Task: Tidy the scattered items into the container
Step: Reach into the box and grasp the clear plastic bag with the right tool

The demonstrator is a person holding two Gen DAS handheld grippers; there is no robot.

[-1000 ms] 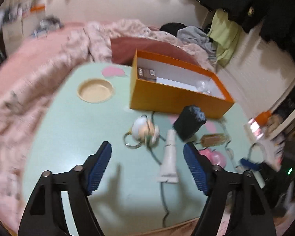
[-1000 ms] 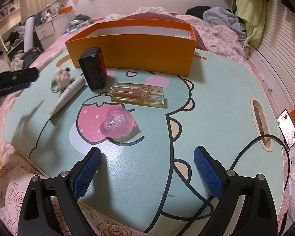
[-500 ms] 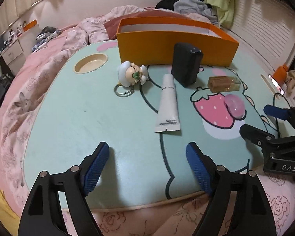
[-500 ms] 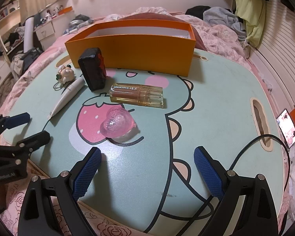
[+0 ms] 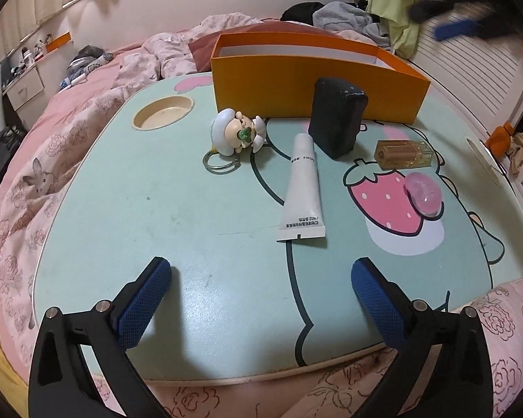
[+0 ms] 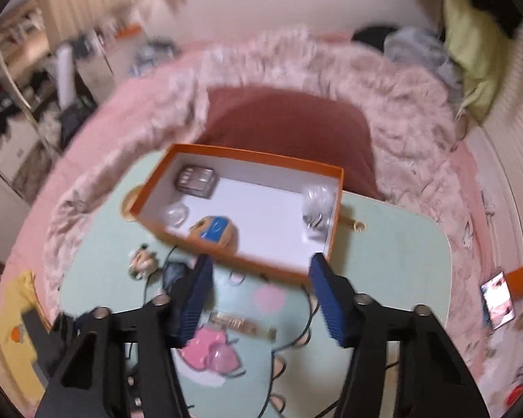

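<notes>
While the black case (image 5: 338,122) stands upright, it fronts the orange box (image 5: 272,80)

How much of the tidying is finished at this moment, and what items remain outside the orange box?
Partly done: the orange box already holds several small items. Nothing is in hand; the left gripper and right gripper hold nothing. Left on the table: the figurine keychain, white tube, black case, amber bottle and pink heart piece.
</notes>
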